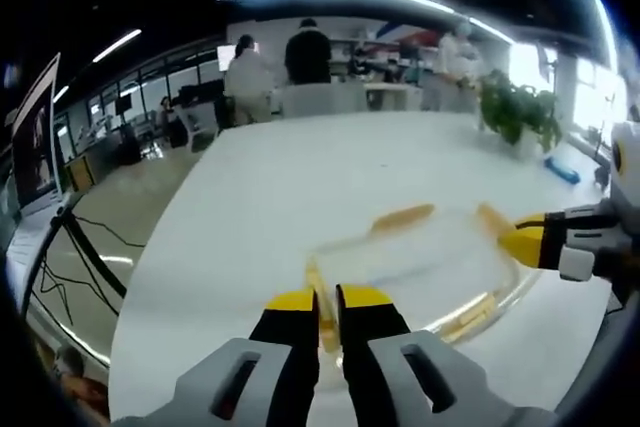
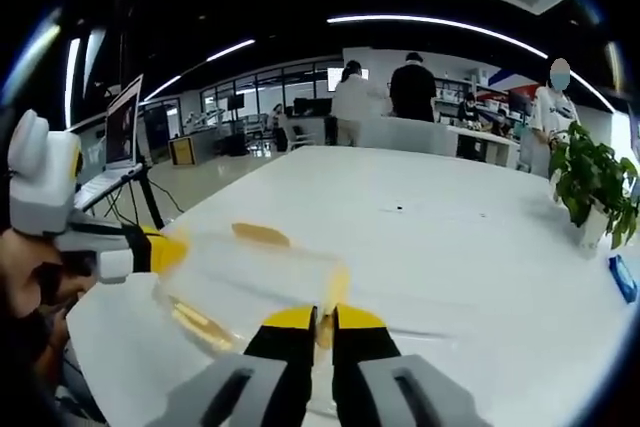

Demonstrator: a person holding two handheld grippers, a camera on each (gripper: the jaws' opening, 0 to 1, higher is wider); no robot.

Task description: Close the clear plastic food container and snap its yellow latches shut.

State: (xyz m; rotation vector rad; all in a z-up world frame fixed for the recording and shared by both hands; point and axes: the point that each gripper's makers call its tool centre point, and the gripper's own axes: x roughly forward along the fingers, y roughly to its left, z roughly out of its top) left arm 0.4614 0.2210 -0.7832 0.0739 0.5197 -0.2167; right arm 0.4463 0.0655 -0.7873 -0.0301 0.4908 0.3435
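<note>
Near the front edge of the white table (image 1: pixel 300 177), the clear container (image 1: pixel 420 262) is lying with its lid down. The left gripper (image 1: pixel 328 299) and right gripper (image 2: pixel 325 317) are each pinching a yellow latch (image 1: pixel 322 297) at opposite ends, jaws nearly together; pressing both down evenly should snap them.

Left gripper (image 1: pixel 328 299) nearly closed, jaws forward; right gripper (image 2: pixel 325 317) likewise.
</note>
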